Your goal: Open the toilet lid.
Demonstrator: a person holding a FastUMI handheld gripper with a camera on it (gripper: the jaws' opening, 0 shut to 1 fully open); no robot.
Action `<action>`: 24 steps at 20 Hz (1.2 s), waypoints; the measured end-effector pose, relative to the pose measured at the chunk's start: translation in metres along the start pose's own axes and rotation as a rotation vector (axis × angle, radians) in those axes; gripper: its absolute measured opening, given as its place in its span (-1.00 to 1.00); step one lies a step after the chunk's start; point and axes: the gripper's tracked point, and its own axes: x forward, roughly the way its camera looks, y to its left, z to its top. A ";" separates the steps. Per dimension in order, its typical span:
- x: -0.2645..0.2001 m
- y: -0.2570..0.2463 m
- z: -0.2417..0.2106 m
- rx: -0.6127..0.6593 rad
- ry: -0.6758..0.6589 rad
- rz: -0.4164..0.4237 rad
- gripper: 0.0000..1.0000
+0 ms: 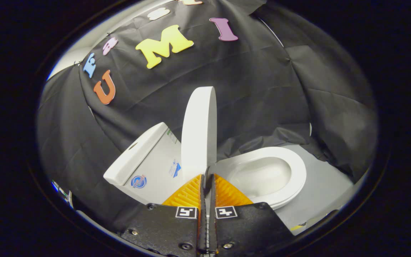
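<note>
I see the white toilet lid [199,132] standing upright, edge-on just ahead of my gripper [206,177], whose orange fingers [187,194] pinch its lower rim, beside the open seat [291,178].

Black cloth [248,89] hangs in creased folds as the booth's wall, filling the upper and middle frame and draping down at the right. A pale grey floor [326,182] shows at the lower right, where the cloth's hem rests on it.
</note>
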 end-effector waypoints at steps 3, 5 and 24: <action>0.000 0.004 -0.001 -0.008 0.001 0.003 -0.88; 0.002 0.009 -0.001 -0.024 -0.001 0.002 -0.88; 0.010 0.041 -0.008 -0.197 -0.030 -0.079 -0.88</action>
